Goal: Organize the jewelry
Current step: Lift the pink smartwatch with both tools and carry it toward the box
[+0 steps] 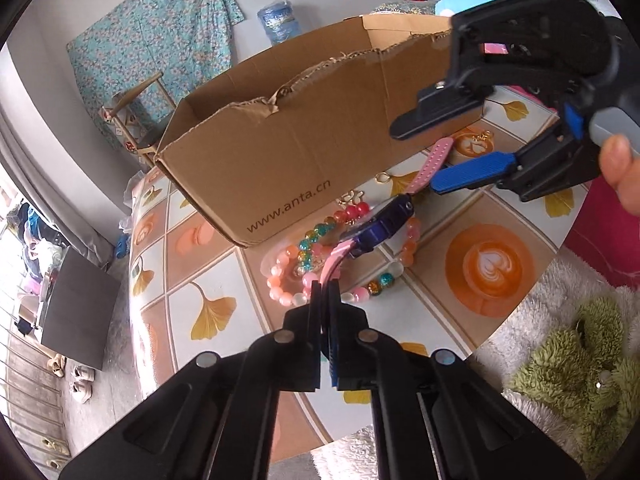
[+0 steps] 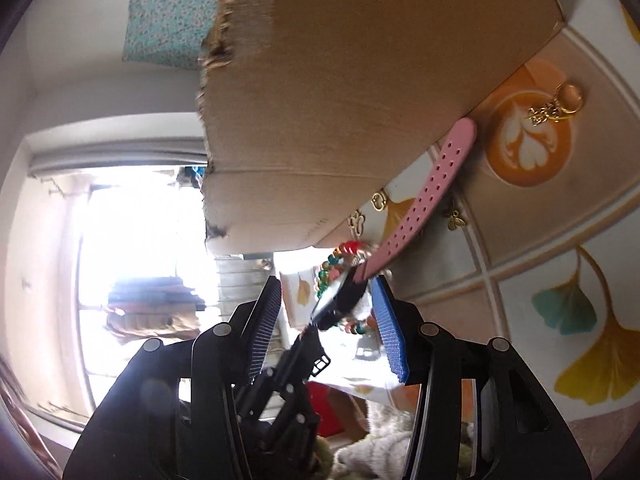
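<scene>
**Left-wrist view: watch pinched by its strap beside the box**

Left-wrist view, nearest first: the left gripper (image 1: 325, 300) at 6 o'clock is clenched on the near pink strap of the watch (image 1: 380, 226), whose dark blue body sits just past the fingertips at centre. The watch lies over a heap of bead bracelets (image 1: 298, 276) on the table (image 1: 208, 312). Its far strap runs toward 1 o'clock and ends against the box (image 1: 288, 152), which fills 12 o'clock. At 2 o'clock the right gripper (image 1: 448, 148) hangs above the table with its jaws apart and nothing between them; a thumb (image 1: 622, 172) shows at 3 o'clock.

Right-wrist view: the blue-padded fingers (image 2: 390, 332) stand apart either side of the watch without pressing it. Gold charms (image 2: 556, 110) lie at 1 o'clock near the box.
</scene>
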Demonstrator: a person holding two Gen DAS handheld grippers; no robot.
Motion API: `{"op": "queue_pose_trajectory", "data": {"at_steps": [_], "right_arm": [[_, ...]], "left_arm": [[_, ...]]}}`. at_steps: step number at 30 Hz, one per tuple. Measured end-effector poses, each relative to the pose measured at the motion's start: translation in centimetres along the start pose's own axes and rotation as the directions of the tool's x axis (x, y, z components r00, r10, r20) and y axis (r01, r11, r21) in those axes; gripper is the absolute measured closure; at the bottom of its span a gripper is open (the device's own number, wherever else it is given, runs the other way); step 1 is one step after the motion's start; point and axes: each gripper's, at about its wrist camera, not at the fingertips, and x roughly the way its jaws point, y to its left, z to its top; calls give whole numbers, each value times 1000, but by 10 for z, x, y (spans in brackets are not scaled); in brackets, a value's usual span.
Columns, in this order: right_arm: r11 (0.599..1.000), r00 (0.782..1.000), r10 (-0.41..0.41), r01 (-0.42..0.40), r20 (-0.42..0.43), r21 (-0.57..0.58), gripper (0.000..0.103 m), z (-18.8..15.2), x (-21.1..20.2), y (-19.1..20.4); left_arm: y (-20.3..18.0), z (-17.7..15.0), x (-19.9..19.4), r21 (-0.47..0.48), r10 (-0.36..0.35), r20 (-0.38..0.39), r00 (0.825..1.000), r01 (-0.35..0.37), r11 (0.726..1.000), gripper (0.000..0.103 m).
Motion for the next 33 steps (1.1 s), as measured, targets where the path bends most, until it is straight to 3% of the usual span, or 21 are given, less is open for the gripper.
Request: {"op": "queue_pose_trajectory", "data": {"at_steps": [9, 12, 16, 19, 25, 29, 33], "right_arm": [[994, 996, -83, 81, 21, 75, 62, 6, -24, -4], [990, 995, -94, 90, 34, 112, 71, 15, -37, -10], [987, 990, -121, 112, 73, 113, 96, 26, -63, -6], [991, 986, -130, 126, 106, 49, 101, 31, -93, 6], [977, 969, -147, 173, 198, -122, 102, 30, -152, 56], [962, 956, -180, 220, 231, -162, 102, 11, -179, 71], [967, 951, -233, 249, 204, -55, 102, -14, -194, 46]], "left_arm": [[6, -3, 4, -9, -16, 15, 1000, 17, 1000, 100], [5, -6, 4, -6, -31, 17, 999, 31, 999, 100], [4, -8, 4, 0, -36, 27, 999, 36, 999, 100], [7, -7, 2, -16, -37, 47, 998, 38, 999, 100], [19, 0, -24, -28, -26, 159, 987, 31, 999, 100], [20, 3, -43, -23, -105, 194, 975, 112, 993, 100], [6, -4, -47, -18, -252, 139, 958, 257, 966, 100]]}}
